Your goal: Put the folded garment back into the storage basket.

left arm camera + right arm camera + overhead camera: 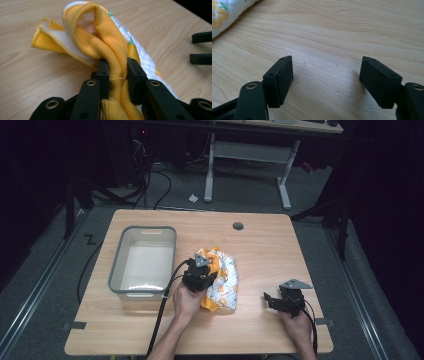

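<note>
Cloth, a quilted white garment with yellow ribbed trim (222, 280), lies bunched mid-surface, its long axis running away from you. Your left tool (117, 72) pinches the ribbed band at its near end. Your right tool (325, 80), spread and empty, rests well apart to its right; the grey-rimmed plastic bin (116, 265) sits just left.

Table (265, 250): light wood, smooth matt. Garment (105, 42): yellow ribbed knit, white quilted cloth. Bin (116, 270): grey plastic, smooth.
</note>
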The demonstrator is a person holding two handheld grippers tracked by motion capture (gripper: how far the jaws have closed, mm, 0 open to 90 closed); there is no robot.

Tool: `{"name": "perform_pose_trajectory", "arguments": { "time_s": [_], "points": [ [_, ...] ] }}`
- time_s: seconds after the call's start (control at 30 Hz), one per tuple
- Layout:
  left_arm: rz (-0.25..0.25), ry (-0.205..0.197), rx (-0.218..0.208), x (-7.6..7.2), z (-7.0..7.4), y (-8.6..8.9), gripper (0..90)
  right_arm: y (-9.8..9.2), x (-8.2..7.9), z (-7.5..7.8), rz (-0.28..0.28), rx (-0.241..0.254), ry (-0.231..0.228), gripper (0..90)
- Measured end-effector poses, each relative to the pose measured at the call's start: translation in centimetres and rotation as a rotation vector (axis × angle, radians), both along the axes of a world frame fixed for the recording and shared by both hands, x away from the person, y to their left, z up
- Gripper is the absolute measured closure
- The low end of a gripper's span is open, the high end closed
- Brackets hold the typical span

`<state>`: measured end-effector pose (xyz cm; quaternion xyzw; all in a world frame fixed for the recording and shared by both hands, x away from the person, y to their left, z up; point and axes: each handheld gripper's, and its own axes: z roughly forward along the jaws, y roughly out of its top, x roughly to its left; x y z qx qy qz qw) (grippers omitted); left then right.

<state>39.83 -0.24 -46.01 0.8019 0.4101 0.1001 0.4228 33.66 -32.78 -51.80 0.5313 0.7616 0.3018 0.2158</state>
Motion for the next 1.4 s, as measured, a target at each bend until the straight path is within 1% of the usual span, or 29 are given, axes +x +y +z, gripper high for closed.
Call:
{"name": "perform_pose_trajectory", "arguments": {
  "time_s": [0.1, 0.23, 0.3, 0.37, 0.47, 0.67, 0.93, 1.07, 1.1, 1.13, 1.23, 1.33, 1.37, 1.4],
  "points": [
    [-0.002, -0.021, 0.001, -0.2, 0.3, 0.2, 74.9, 0.0, 0.0, 0.0, 0.000, 0.000, 0.000, 27.4],
    [-0.013, -0.014, -0.028, -0.3, 0.7, 0.6, 75.3, 0.0, 0.0, 0.0, 0.000, 0.000, 0.000, 27.3],
    [-0.016, -0.014, -0.029, -0.3, 1.0, 0.8, 75.4, 0.0, 0.0, 0.0, 0.000, 0.000, 0.000, 27.3],
    [-0.022, -0.015, -0.048, -0.3, 1.5, 1.0, 75.6, 0.0, 0.0, 0.0, 0.000, 0.000, 0.000, 27.3],
    [-0.027, -0.013, -0.060, -0.2, 1.8, 1.2, 75.6, 0.0, 0.0, 0.0, 0.000, 0.000, 0.000, 27.3],
    [-0.027, -0.004, -0.093, -0.1, 2.3, 1.9, 75.7, 0.0, 0.0, 0.0, 0.002, 0.001, 0.001, 27.3],
    [-0.023, 0.005, -0.115, 0.1, 3.0, 3.2, 75.7, 0.0, 0.0, 0.0, 0.002, 0.001, 0.001, 27.3],
    [-0.019, -0.004, -0.109, 0.1, 3.8, 3.8, 75.7, 0.0, 0.0, 0.0, 0.002, -0.001, 0.000, 27.3],
    [-0.018, -0.017, -0.112, 0.0, 4.3, 4.1, 75.7, 0.0, 0.0, 0.0, 0.002, -0.001, 0.000, 27.2],
    [-0.018, -0.017, -0.112, 0.0, 4.3, 4.1, 75.7, 0.0, 0.0, 0.0, 0.002, -0.001, 0.000, 27.2],
    [-0.016, -0.016, -0.131, 0.1, 4.9, 4.8, 75.7, 0.0, 0.0, 0.0, 0.002, -0.001, 0.001, 27.2],
    [-0.008, -0.027, -0.140, 0.1, 5.7, 5.5, 75.7, 0.0, 0.0, 0.0, 0.000, 0.000, 0.001, 27.2],
    [-0.007, -0.029, -0.146, 0.1, 5.9, 5.7, 75.7, 0.0, 0.0, 0.0, 0.001, -0.001, 0.000, 27.2],
    [-0.007, -0.035, -0.162, 0.0, 6.2, 6.0, 75.7, 0.0, 0.0, 0.0, 0.001, -0.001, 0.001, 27.2]
  ]
}}
